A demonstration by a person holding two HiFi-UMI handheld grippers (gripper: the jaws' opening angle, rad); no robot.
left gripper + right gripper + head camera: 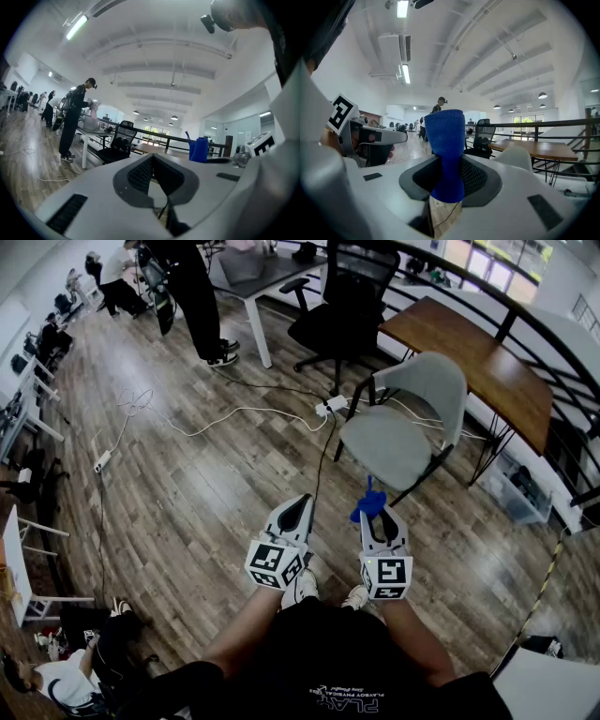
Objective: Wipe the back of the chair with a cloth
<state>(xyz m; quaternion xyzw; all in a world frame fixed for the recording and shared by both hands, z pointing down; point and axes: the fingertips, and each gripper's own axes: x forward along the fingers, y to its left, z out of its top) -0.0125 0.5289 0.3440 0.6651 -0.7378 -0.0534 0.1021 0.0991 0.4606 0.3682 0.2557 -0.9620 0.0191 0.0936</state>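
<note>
The grey shell chair [405, 424] stands just ahead and to the right, its curved backrest [437, 379] on the far side next to the wooden table. A blue cloth [367, 504] sticks up from my right gripper [374, 514], which is shut on it and held short of the chair's seat. In the right gripper view the cloth [446, 150] stands rolled between the jaws of the right gripper [449, 163], and the chair's backrest [513, 157] shows just to its right. My left gripper [301, 502] hangs beside it over the floor. Seen in its own view, the left gripper [152, 157] is shut on nothing.
A brown wooden table [480, 360] stands behind the chair along a black railing [553, 334]. A black office chair [343, 302] and white desk [261, 276] are further off, with a person [195, 298] standing at the desk. Cables [236, 412] and a power strip [330, 408] lie on the wood floor.
</note>
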